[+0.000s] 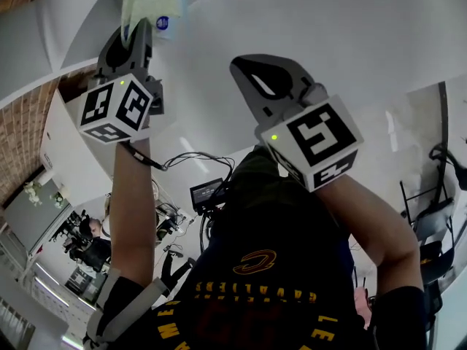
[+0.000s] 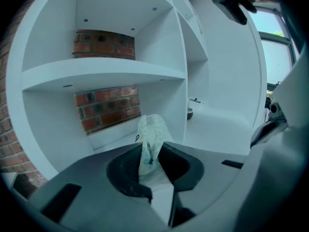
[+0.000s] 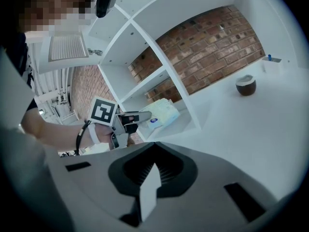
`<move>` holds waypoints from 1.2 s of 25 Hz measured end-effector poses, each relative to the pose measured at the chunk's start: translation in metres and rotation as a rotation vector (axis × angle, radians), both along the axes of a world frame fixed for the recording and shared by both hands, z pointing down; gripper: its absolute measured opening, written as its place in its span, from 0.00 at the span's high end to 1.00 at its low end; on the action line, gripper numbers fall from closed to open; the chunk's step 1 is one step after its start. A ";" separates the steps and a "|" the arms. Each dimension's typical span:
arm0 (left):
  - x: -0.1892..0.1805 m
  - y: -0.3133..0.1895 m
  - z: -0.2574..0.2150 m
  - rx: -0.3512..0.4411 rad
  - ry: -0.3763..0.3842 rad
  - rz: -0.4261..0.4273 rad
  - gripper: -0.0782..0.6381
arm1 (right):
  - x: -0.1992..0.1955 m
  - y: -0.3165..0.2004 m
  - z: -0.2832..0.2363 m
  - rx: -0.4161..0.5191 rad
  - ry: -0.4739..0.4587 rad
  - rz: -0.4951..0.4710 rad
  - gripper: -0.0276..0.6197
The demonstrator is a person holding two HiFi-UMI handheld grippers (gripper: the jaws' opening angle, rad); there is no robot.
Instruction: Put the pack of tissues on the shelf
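The pack of tissues point(image 2: 149, 129) is a pale, soft plastic pack with a small blue mark. It stands on edge between the jaws of my left gripper point(image 2: 153, 153), which is shut on it. In the right gripper view the pack point(image 3: 163, 112) is held out by the left gripper point(image 3: 137, 117) in front of a lower compartment of the white shelf point(image 3: 145, 47) with its brick back. The head view shows the pack point(image 1: 155, 2) at the top, above the left gripper point(image 1: 135, 42). My right gripper point(image 3: 154, 148) is shut and empty, to the right of the left one point(image 1: 252, 68).
A brown bowl point(image 3: 245, 85) sits on the white counter point(image 3: 241, 124) right of the shelf's upright; it also shows as a bowl point(image 2: 189, 113) in the left gripper view. A small blue-topped item point(image 3: 269, 58) stands by the back wall. A window point(image 2: 275, 57) is at the right.
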State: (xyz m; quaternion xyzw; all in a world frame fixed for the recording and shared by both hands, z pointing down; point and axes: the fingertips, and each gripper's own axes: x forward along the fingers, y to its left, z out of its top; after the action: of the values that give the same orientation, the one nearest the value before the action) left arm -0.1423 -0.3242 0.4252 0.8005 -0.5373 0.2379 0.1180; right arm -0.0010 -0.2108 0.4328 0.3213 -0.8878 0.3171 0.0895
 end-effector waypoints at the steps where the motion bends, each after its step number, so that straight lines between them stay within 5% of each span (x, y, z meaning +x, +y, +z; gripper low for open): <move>1: -0.003 -0.007 0.001 0.003 0.001 -0.008 0.81 | -0.001 0.002 0.001 -0.015 0.000 -0.005 0.97; 22: -0.023 -0.086 0.038 0.020 -0.061 -0.029 0.81 | 0.009 0.007 0.014 -0.047 0.016 0.005 0.97; 30: -0.020 -0.087 0.058 -0.016 -0.095 0.023 0.81 | 0.008 0.014 0.015 -0.057 0.022 -0.009 0.97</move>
State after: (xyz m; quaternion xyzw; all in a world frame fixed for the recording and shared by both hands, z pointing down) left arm -0.1625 -0.4112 0.4836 0.7936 -0.5310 0.2811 0.0959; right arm 0.0071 -0.1969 0.4474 0.3183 -0.8788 0.3382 0.1097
